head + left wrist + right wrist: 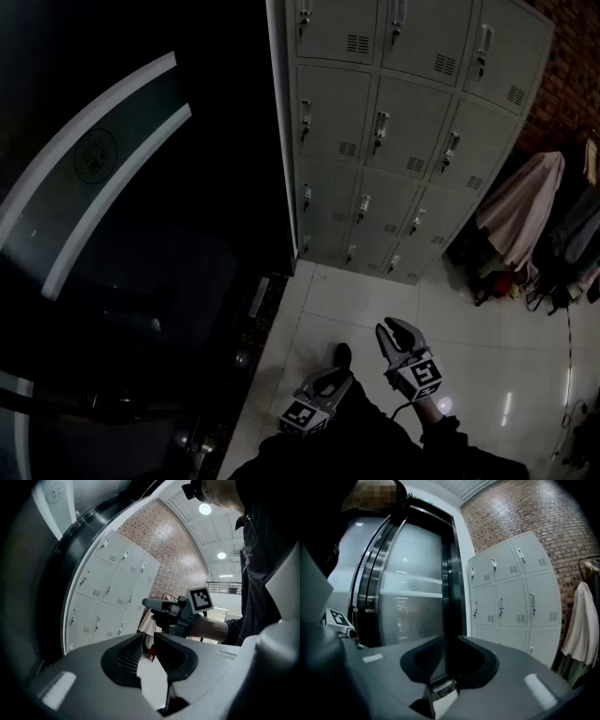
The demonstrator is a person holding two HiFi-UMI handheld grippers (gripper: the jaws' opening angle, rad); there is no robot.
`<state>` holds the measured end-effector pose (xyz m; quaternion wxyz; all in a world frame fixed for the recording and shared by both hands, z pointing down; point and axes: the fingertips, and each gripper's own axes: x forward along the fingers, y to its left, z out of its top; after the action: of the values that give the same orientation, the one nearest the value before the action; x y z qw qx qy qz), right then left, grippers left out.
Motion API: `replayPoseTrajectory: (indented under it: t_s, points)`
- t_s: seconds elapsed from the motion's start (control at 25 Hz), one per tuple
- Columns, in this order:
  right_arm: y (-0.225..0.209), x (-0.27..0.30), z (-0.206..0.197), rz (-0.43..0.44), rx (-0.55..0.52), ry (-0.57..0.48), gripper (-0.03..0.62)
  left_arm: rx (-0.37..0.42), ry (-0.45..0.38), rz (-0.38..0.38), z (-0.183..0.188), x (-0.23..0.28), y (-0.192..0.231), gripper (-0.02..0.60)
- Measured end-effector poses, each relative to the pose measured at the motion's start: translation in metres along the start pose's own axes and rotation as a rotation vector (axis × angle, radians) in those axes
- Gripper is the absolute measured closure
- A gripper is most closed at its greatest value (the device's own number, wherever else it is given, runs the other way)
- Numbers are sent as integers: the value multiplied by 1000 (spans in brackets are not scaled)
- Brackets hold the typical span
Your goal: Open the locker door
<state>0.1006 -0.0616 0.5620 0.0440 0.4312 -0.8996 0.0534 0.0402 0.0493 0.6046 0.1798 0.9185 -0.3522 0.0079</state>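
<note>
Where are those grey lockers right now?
In the head view the lockers stand at the upper right, between the dark glass door on their left and the hanging clothes on their right.

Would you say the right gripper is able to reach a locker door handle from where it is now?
Probably not yet: the right gripper hangs low, with a stretch of tiled floor between it and the lockers. Nothing blocks the way; a step closer should do.
</note>
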Motion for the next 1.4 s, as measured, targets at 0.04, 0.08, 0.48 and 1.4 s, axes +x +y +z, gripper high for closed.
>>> replayPoseTrajectory:
  t_s: [0.04,0.08,0.48,1.4]
  points:
    - [-21,24,9,4,-12,-3,517,-5,5,20,4,11,16,509]
    - [-42,49,17,6,-25,-7,517,-11,9,43,9,23,33,509]
    - [-233,311,118,26,-192,-103,517,-61,-40,265,108,124,192,509]
    - [-300,705,194,-242,-290,88,481,-87,-182,315,213,134,415,509]
